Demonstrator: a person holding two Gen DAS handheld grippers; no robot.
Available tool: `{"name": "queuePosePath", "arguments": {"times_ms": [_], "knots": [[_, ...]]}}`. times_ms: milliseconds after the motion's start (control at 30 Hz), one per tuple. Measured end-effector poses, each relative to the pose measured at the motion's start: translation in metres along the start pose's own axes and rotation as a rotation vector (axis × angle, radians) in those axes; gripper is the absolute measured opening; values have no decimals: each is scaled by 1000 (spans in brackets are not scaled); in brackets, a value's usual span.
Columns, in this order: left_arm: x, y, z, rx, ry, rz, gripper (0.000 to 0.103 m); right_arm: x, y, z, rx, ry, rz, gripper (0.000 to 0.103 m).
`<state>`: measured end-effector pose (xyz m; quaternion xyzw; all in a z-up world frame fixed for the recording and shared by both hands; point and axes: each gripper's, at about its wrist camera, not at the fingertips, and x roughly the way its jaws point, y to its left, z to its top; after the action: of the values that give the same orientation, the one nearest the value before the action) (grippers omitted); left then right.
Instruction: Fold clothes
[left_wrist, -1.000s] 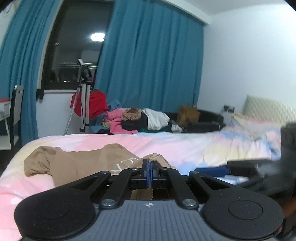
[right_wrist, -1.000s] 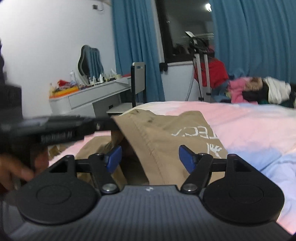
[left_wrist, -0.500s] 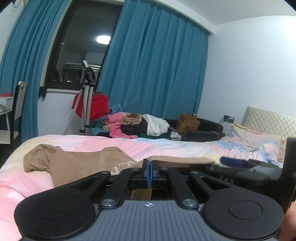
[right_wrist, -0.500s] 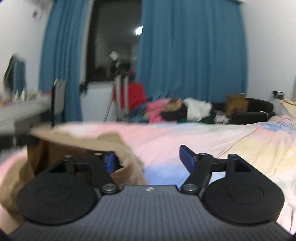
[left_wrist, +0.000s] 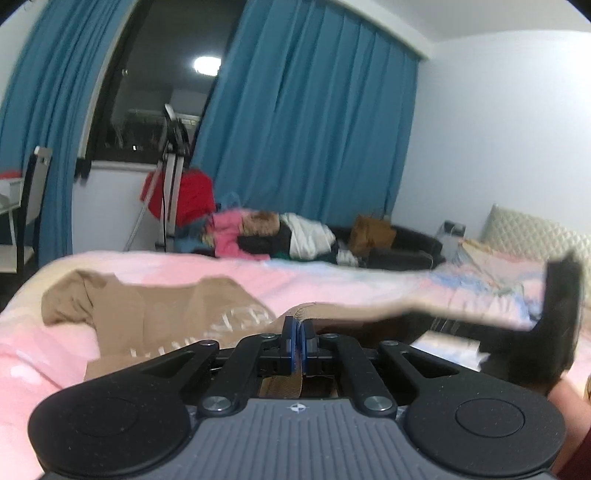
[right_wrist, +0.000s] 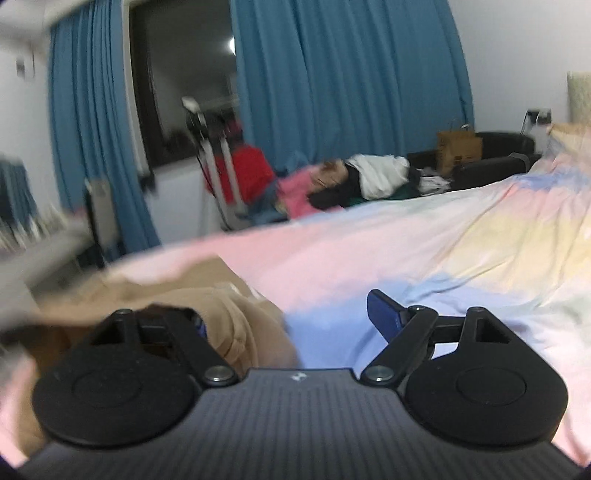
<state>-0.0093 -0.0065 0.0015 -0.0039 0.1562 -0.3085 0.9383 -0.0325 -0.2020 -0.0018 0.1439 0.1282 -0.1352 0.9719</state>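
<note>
Pinching a ribbed edge of the tan shirt (left_wrist: 155, 314), the left gripper (left_wrist: 297, 338) is squeezed tight; only its camera shows white letters on the cloth, which lies at the bed's (right_wrist: 424, 251) left end. The right gripper (right_wrist: 291, 317) gapes wide, cloth bunched by one finger. A second ago, the shirt stood tented before it.

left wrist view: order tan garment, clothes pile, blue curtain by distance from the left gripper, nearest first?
1. Tan garment: its ribbed edge is pinched in the left gripper, the rest spread to the left on the bed.
2. Clothes pile: beyond the bed's far edge, centre.
3. Blue curtain: behind the pile, along the back wall.
</note>
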Motion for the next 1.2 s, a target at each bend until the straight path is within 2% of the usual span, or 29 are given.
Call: {"name": "queuePosePath", "arguments": {"times_ms": [33,133,200,300,400,567,633,700,733,867,900,1000,1133,1200], "knots": [[2,-1,-2,8,11,4,5,0,-1,1,8,-4,13,81],[8,-5,-7,32,43,17,20,-1,0,1,-2,-1,9,81],[12,-8,-11,47,65,25,44,2,0,1,4,2,26,81],[20,-14,-17,83,97,45,58,3,0,4,22,-4,59,81],[38,-23,-34,163,136,118,63,2,1,3,33,-6,84,81],[66,-30,-54,260,199,257,63,2,-1,2,34,-2,79,81],[69,-25,-55,250,223,302,59,2,-3,2,34,-4,67,81],[64,-17,-52,209,246,299,56,3,-6,2,43,-2,55,81],[61,-13,-50,186,263,285,52,3,-8,2,50,1,51,81],[40,-4,-39,153,300,172,20,8,-12,1,60,27,34,81],[35,0,-34,150,303,128,16,9,-12,0,59,31,30,81],[21,18,-16,97,329,-40,13,11,-13,-1,53,43,19,81],[16,61,3,-79,394,-340,13,20,-14,-2,47,86,27,81],[21,79,5,-139,426,-432,14,29,-11,-6,38,131,36,81]]}}
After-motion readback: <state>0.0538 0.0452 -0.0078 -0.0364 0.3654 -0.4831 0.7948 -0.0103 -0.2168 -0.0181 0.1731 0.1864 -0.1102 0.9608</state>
